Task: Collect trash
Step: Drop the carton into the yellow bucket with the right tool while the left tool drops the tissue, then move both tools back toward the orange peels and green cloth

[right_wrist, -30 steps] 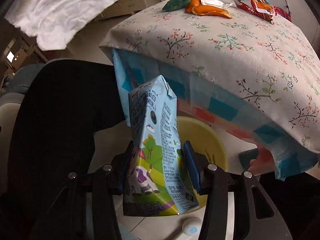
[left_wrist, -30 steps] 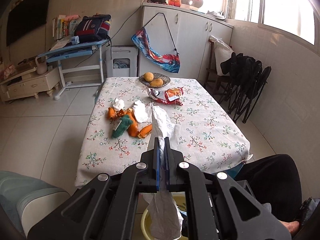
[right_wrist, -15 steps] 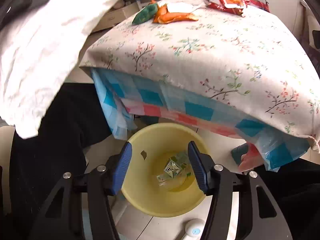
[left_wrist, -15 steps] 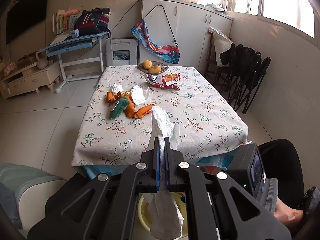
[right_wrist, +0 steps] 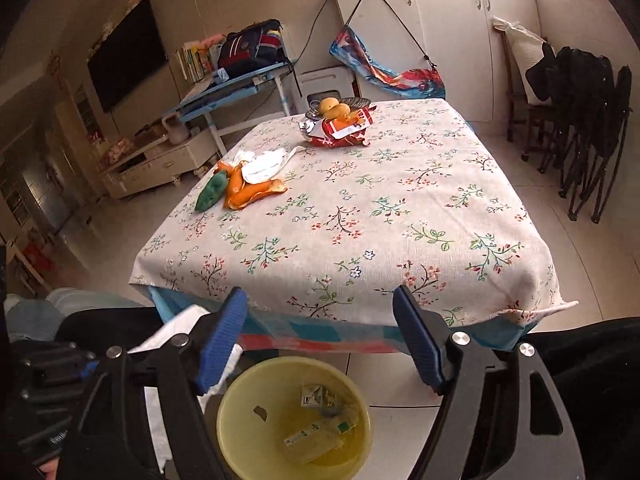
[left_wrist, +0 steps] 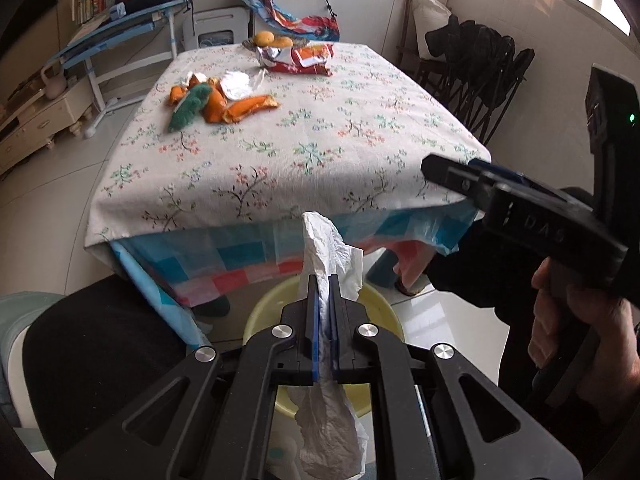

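Note:
My left gripper [left_wrist: 324, 292] is shut on a crumpled white tissue [left_wrist: 326, 248] and holds it over the yellow bin [left_wrist: 260, 316] on the floor at the table's near edge. My right gripper [right_wrist: 320, 320] is open and empty above the same bin [right_wrist: 236, 440], which holds a milk carton [right_wrist: 314, 394] and other trash. On the floral tablecloth [right_wrist: 360, 220] lie orange peels [right_wrist: 248, 192], a green scrap [right_wrist: 210, 196], a white tissue [right_wrist: 266, 162] and a red snack wrapper [right_wrist: 340, 128]. The right gripper also shows in the left wrist view [left_wrist: 480, 184].
A dish of yellow fruit [right_wrist: 336, 106] stands at the table's far end. Black folding chairs [right_wrist: 588, 128] lean at the right wall. A blue desk [right_wrist: 232, 88] and a low cabinet [right_wrist: 160, 164] stand at the left. My dark-clothed legs flank the bin.
My right gripper opened and dropped the milk carton into the bin, then rose and tilted up toward the table. My left gripper lowered with the tissue to above the bin.

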The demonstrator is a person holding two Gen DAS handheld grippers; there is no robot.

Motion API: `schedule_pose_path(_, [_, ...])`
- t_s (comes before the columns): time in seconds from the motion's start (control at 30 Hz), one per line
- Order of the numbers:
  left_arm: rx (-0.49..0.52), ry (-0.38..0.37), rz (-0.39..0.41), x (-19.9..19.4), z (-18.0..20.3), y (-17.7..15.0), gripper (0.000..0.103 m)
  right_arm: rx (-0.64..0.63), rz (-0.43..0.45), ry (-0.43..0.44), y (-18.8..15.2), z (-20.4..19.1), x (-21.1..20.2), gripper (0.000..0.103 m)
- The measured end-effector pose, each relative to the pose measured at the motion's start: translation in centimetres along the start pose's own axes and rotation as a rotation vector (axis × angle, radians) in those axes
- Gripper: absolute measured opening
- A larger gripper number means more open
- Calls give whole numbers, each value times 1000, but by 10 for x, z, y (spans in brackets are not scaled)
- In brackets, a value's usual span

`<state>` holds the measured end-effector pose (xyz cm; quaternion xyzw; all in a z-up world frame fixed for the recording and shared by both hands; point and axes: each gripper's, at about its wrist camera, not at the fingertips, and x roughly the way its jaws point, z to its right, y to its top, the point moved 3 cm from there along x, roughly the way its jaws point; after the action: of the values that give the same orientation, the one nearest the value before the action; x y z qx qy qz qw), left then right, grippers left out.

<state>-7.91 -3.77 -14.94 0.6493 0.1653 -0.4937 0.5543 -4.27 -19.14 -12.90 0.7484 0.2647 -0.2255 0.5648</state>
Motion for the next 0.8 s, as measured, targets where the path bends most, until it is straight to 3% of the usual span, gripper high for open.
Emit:
schedule_pose_path(0.13, [0, 12, -75, 24, -2, -13, 7, 2, 0, 4, 0, 0, 1, 73])
schedule_pose_path(0.23, [-7, 26, -74, 26, -5, -15, 19, -1, 3, 4, -3, -2, -2, 74])
schedule_pose_path(0.3, [-10, 43, -47, 20, -5, -12, 37, -1, 2, 5, -3, -2, -2, 74])
schedule_pose_path(0.37, [-2, 60, -16, 14, -4, -8, 46, -2, 2, 4, -3, -2, -2, 75])
schedule_pose_path(0.8, [77, 207, 203, -32, 10, 15, 74, -11, 14, 4, -4, -2, -2, 77])
